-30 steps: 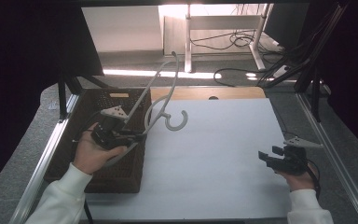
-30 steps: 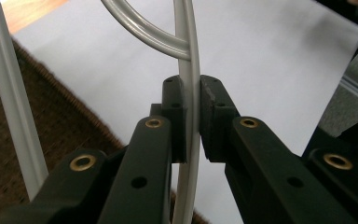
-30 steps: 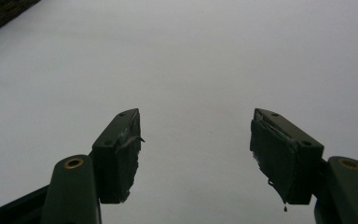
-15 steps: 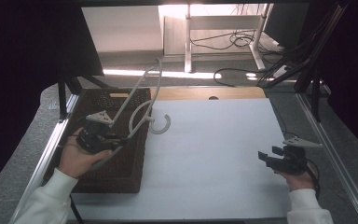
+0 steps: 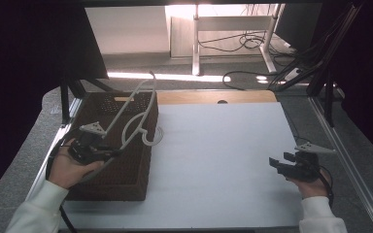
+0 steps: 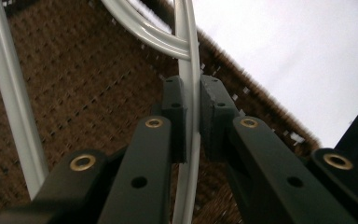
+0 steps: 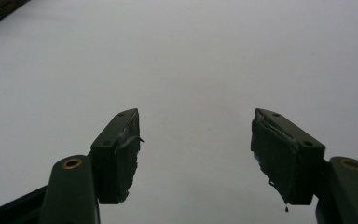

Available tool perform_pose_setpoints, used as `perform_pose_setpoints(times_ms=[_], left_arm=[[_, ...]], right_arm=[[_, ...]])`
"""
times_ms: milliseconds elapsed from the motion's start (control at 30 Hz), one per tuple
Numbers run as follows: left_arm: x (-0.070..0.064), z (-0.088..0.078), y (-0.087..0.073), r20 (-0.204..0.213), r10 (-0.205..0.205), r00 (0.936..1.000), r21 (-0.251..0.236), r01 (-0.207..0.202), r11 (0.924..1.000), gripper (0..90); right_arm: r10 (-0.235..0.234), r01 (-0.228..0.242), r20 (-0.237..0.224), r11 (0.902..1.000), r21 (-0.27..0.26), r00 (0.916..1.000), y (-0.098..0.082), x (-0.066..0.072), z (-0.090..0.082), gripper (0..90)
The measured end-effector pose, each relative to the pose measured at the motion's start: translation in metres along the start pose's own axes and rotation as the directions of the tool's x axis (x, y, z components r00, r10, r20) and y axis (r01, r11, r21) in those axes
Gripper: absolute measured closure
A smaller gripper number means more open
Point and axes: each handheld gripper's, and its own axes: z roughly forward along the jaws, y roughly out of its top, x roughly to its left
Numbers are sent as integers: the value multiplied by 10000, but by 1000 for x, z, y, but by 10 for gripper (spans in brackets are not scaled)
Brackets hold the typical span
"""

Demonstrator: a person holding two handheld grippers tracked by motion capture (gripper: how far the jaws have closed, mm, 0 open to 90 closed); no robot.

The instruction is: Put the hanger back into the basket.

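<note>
A white plastic hanger point(image 5: 137, 108) sticks up and to the right from my left gripper point(image 5: 110, 153), which is shut on one of its thin bars. Its hook point(image 5: 151, 140) hangs over the right rim of the brown woven basket point(image 5: 126, 172) at the table's left. In the left gripper view the jaws of the left gripper point(image 6: 192, 100) pinch the hanger's bar point(image 6: 189, 46) above the basket's weave point(image 6: 74, 84). My right gripper point(image 5: 275, 164) rests low at the front right of the white table point(image 5: 223, 145). It is open point(image 7: 196, 135), with bare table between its pads.
The basket takes up the table's left side, with a metal frame rail point(image 5: 342, 145) along the right edge. A wooden strip point(image 5: 213, 97) runs along the far edge. Cables point(image 5: 252, 43) lie on the floor beyond.
My left gripper has carried the hanger leftward and nearer the person, so the hook has moved from over the table to the basket's right rim. The right gripper has stayed put.
</note>
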Motion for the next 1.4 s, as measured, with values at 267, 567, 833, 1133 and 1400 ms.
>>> perform_pose_setpoints(times_ms=[267, 567, 833, 1133, 1400], left_arm=[[14, 1, -12, -111, -10, 9999, 302, 13, 9995, 822], [22, 4, -20, -281, 74, 9996, 622, -57, 9980, 821], [28, 6, -26, -399, 538, 9978, 1048, -494, 9933, 821], [36, 11, -32, -371, 633, 9973, 1281, -580, 9901, 821], [40, 11, -33, -188, 562, 9982, 1232, -535, 9909, 821]], right_arm=[[-17, 17, 1, 10000, 46, 10000, 0, 0, 1, 330], [-33, 33, 13, 10000, 72, 10000, -1, -1, 1, 329], [-32, 31, 31, 9999, 106, 10000, -1, -2, 2, 329], [-37, 36, 46, 9999, 95, 10000, -1, -2, 2, 329], [-34, 34, 38, 9999, 113, 10000, -1, -2, 2, 329]])
